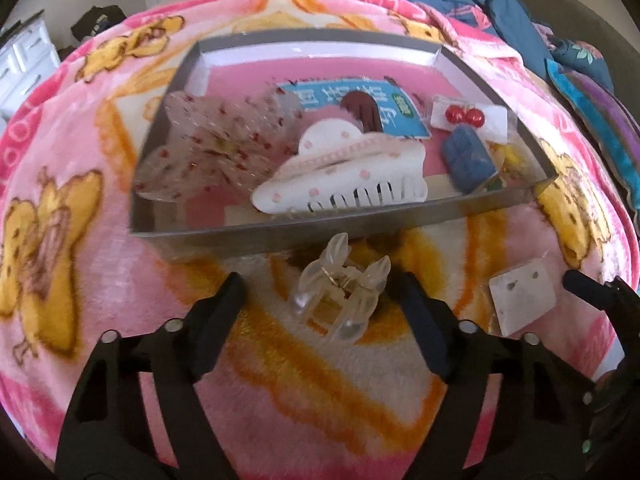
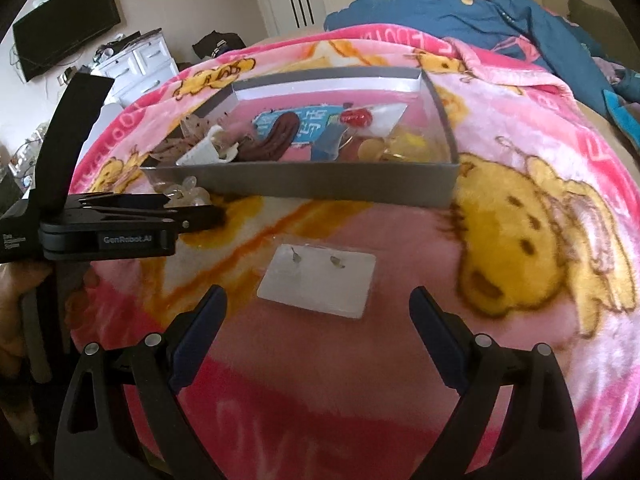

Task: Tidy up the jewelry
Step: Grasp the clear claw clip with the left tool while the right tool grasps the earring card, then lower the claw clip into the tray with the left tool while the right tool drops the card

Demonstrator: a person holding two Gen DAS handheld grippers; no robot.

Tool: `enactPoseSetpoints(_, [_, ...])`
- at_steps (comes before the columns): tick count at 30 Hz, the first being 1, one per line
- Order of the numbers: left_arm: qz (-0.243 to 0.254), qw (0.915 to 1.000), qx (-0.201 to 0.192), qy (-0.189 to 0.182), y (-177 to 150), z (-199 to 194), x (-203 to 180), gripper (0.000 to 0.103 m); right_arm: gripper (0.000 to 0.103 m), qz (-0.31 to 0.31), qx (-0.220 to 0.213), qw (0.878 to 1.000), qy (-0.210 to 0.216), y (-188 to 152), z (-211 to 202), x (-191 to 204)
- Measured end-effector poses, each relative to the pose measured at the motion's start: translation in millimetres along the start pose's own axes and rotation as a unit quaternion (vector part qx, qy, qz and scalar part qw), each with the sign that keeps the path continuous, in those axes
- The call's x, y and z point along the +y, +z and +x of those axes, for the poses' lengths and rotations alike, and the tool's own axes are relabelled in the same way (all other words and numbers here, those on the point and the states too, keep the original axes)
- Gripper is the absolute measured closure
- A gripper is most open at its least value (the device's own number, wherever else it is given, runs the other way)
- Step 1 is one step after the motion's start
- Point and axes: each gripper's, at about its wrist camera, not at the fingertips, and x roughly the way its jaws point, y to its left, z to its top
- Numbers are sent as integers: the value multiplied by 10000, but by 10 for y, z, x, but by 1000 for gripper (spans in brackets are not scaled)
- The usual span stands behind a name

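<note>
A pink plush blanket point(image 1: 100, 152) printed with yellow cartoon chicks covers the bed. On it lies the landmark, a shallow grey rectangular cardboard tray point(image 1: 320, 236). Inside the tray, from its left end to its right, lie a translucent bow-shaped hair claw with red speckles point(image 1: 208, 148), a white hair claw with pink dots point(image 1: 344, 176), a blue printed card point(image 1: 344, 100), a blue square ornament point(image 1: 468, 160) and a pair of red bead earrings on a clear packet point(image 1: 466, 116). Just outside the tray's near wall rests a clear plastic hair claw point(image 1: 340, 292). The black left gripper point(image 1: 320, 300) brackets this claw, jaws parted, pads not touching it. Further right of the claw, outside the tray, lies a white earring card bearing two small studs point(image 2: 318, 286). The black right gripper point(image 2: 318, 312) hangs released, jaws wide, before this card.
</note>
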Motion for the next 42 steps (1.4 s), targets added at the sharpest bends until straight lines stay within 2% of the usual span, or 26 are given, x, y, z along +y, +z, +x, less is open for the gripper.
enactPoseSetpoints(1, [38, 10000, -3, 11, -1, 10, -8, 40, 11, 3, 33, 10000, -43, 2, 46, 11])
enactPoseSetpoints(3, [67, 9999, -27, -147, -15, -5, -6, 64, 11, 2, 48, 10000, -79, 5, 112, 31])
enactPoseSetpoints(4, [-5, 9997, -29, -259, -17, -20, 18, 66, 12, -15, 68, 9999, -146, 11, 148, 46])
enactPoseSetpoints(8, [-167, 9990, -26, -410, -42, -65, 75, 66, 40, -240, 25, 9989, -410, 33, 253, 143])
enactPoseSetpoints(11, [-260, 9986, -88, -449, -77, -156, 117, 66, 46, -302, -27, 9989, -361, 34, 231, 151])
enactPoseSetpoints(17, [-445, 9974, -322, -477, -159, -420, 270, 66, 47, -430, -140, 9990, 4, 45, 34, 191])
enactPoseSetpoints(25, [-657, 9951, -698, -256, -224, -804, 479, 66, 47, -754, -474, 9957, 268, 136, -327, 401])
enactPoseSetpoints(32, [-775, 9918, -1008, -150, -225, -1083, 597, 66, 47, -915, -748, 9921, 409, 369, -528, 572])
enactPoseSetpoints(42, [-921, 9882, -1223, -105, -92, -1199, 693, 66, 47, -995, -1110, 9878, 458, 752, -642, 644])
